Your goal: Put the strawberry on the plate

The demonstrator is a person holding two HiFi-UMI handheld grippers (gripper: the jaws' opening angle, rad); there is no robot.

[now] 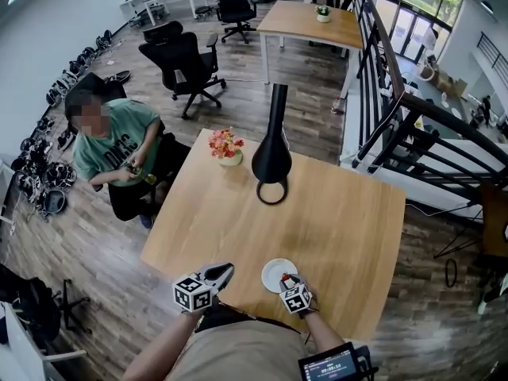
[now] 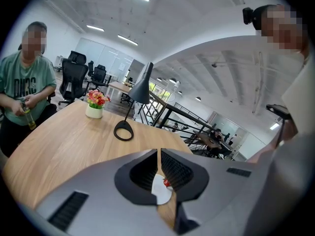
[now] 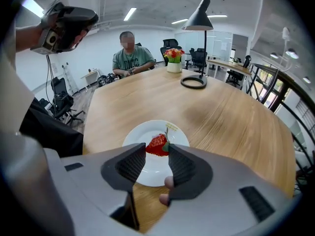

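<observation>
A red strawberry (image 3: 158, 145) with a green stalk hangs just over a small white plate (image 3: 142, 133) near the table's front edge. The two pads of my right gripper (image 3: 157, 150) press on its sides, so it is shut on the fruit. In the head view the strawberry (image 1: 286, 279) shows at the near rim of the plate (image 1: 274, 271), right at the right gripper (image 1: 290, 284). My left gripper (image 1: 225, 271) is off to the plate's left, jaws together and empty. Through its jaws, the left gripper view shows the plate (image 2: 160, 191) and the strawberry (image 2: 167, 183).
A black desk lamp (image 1: 272, 155) and a pot of flowers (image 1: 227, 147) stand at the far side of the wooden table (image 1: 341, 213). A person in a green shirt (image 1: 111, 145) sits at the far left corner. Railings run along the right.
</observation>
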